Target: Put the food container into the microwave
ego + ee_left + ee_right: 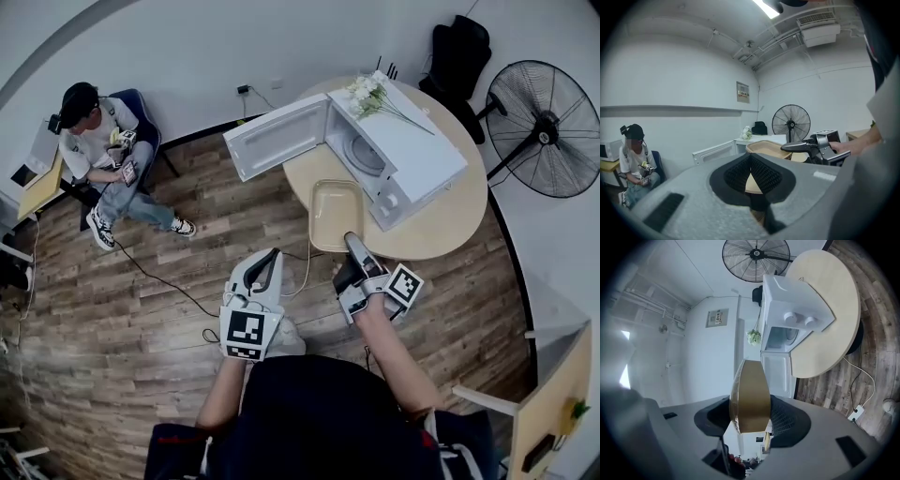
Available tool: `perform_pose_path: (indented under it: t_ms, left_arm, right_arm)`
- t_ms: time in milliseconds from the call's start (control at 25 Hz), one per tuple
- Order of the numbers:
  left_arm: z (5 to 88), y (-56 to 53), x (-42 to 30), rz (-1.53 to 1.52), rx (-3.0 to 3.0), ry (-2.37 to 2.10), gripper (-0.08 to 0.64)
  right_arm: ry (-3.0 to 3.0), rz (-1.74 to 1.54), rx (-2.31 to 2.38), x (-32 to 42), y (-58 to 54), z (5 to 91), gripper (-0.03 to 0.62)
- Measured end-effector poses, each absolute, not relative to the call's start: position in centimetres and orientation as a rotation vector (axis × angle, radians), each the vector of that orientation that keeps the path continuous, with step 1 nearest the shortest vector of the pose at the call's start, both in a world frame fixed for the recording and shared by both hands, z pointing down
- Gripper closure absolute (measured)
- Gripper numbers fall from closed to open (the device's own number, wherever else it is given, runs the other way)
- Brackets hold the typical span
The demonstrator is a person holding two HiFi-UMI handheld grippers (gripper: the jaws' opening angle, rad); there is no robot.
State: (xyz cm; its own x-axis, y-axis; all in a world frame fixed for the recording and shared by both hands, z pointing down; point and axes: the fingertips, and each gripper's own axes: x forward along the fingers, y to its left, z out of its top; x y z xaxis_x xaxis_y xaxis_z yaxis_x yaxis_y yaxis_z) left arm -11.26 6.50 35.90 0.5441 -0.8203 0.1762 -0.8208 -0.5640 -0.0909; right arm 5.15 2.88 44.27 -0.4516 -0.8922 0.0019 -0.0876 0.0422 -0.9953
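A beige food container hangs level over the near edge of the round table, in front of the white microwave. The microwave's door stands wide open to the left. My right gripper is shut on the container's near rim. In the right gripper view the container fills the space between the jaws of the right gripper, edge-on, with the microwave beyond. My left gripper is held lower, off the table, its pads together with nothing between them. The left gripper view shows the container ahead.
White flowers lie on top of the microwave. A standing fan is at the right, a black chair behind the table. A person sits by the left wall. A cable runs across the wooden floor.
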Motion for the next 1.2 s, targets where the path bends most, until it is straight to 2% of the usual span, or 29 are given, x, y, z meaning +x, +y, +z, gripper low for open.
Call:
perform_pose_path:
  t_ms: [520, 1200]
  left_arm:
    - [37.6, -0.2, -15.1, 0.311, 2.772, -1.377, 0.546]
    - [39.2, -9.2, -12.9, 0.375, 2.767, -1.346, 0.546]
  right_arm:
    - [1.558, -1.484, -1.046, 1.3, -3.2, 45.4, 0.364]
    - [1.54, -1.507, -1.042, 1.8, -12.8, 46.9, 0.364]
